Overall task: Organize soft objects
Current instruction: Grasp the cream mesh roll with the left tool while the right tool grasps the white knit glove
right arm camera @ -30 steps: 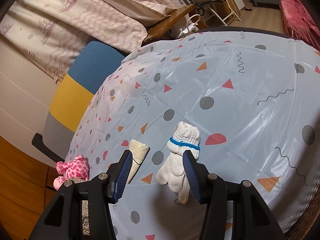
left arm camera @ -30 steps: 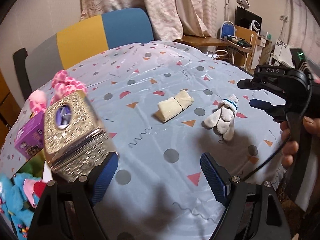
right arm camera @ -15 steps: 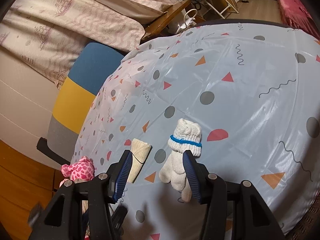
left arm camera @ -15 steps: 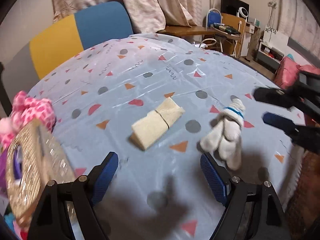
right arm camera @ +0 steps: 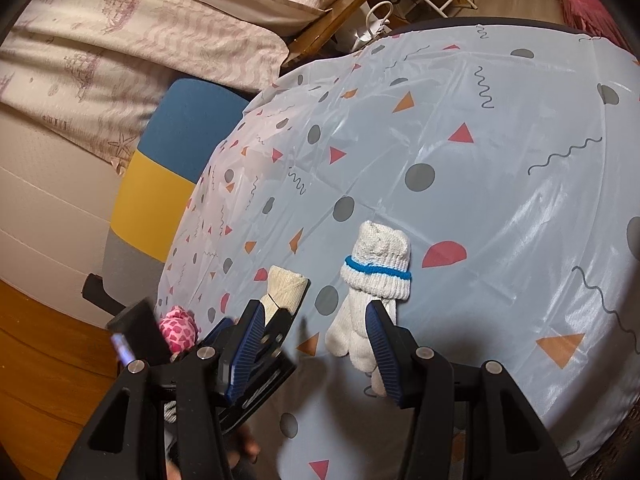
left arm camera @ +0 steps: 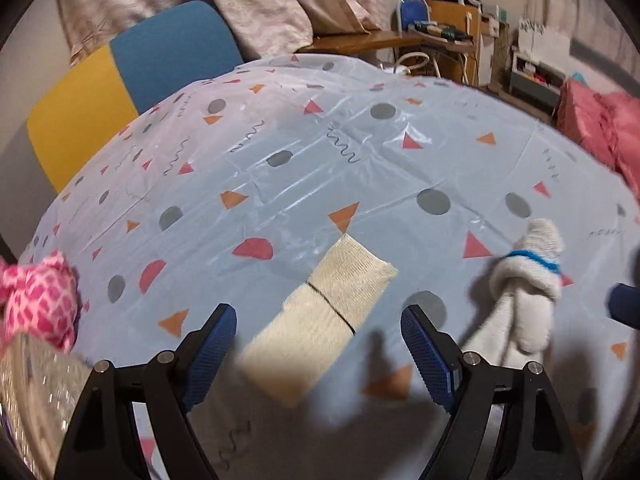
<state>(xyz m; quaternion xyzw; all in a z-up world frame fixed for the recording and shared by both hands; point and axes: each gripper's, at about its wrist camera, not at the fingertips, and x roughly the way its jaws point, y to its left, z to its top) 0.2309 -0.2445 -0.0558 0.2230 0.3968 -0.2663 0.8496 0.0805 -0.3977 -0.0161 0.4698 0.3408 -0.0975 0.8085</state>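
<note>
1. Left wrist view: left hand-held gripper (left arm camera: 316, 354) spread, empty, straddling the cloth (left arm camera: 320, 320) on the desk (left arm camera: 360, 160); lower squarely, clamp mid-roll.
2. Right hand-held gripper (right arm camera: 316, 344) also apart, near the glove (right arm camera: 370, 292); keep clear.

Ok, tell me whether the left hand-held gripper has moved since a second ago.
Yes. The left hand-held gripper swung right and closer, now framing the cream folded cloth on the tablecloth.

A pale blue tablecloth (left arm camera: 304, 168) printed with grey dots, orange and red triangles and squiggles fills the centre of both views. Behind it, upper left, stands a chair (left arm camera: 120, 80) with yellow and blue panels. Pink patterned curtains (right arm camera: 132, 36) hang along the top. A wooden desk (left arm camera: 444, 36) sits upper right.
</note>
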